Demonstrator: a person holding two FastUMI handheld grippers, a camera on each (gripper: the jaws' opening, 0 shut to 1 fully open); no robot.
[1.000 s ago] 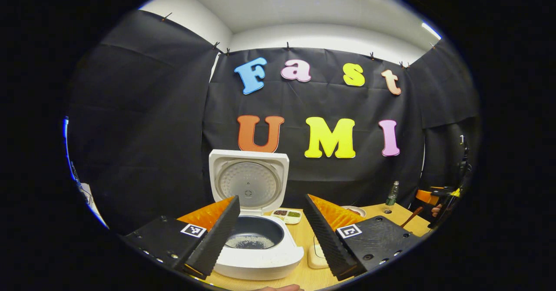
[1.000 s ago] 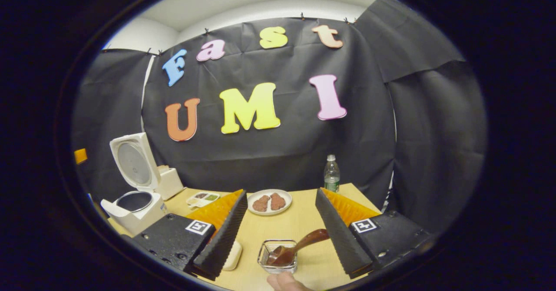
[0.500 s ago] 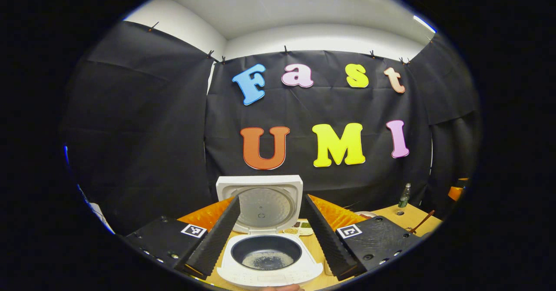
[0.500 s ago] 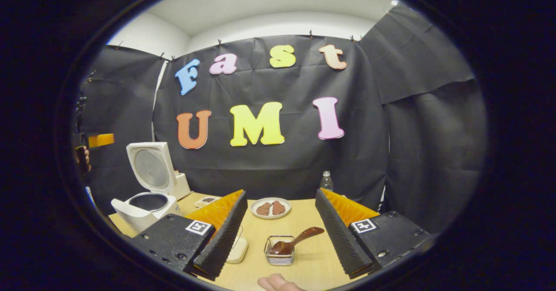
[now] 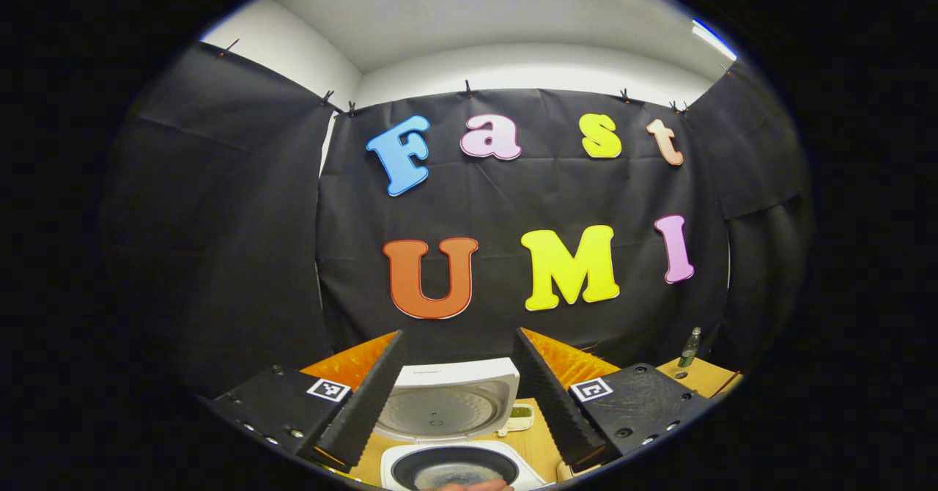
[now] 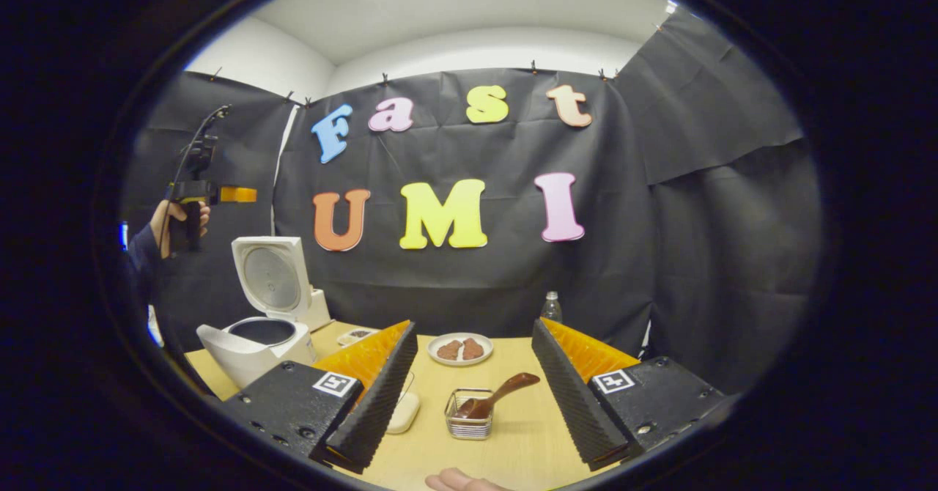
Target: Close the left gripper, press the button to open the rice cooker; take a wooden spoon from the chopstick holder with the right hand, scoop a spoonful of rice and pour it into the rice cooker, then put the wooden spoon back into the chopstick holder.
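Now, right gripper (image 6: 469,396): jaws spread wide, nothing between them, held above the near edge of the desk (image 6: 527,432) and aimed straight at the chopstick holder (image 6: 469,423). The wooden spoon (image 6: 498,397) sits in that small wire holder, bowl down and handle leaning up toward the right, which leaves the handle free for a pinch from above. Judgement: the spoon is back where the task wants it at the end, so the open jaws fit a release rather than a pending grab, though these views alone cannot settle that.

Beyond the holder stands a plate (image 6: 460,349) with two brown pieces, a water bottle (image 6: 551,306) at the far edge, and a pale flat object (image 6: 403,412) just left of the holder.

Left gripper (image 5: 458,396): jaws also apart and empty, tilted upward so that it looks over the rice cooker (image 5: 454,432). In the right gripper view this gripper (image 6: 238,195) is seen held high in a hand (image 6: 172,220), well above the cooker (image 6: 256,330), clear of the work. Lid upright, so the button press is done; the dark inner pot (image 5: 453,467) shows a pale patch at the bottom, likely rice, too small to be sure.

A small divided dish (image 5: 519,413) lies beside the cooker.
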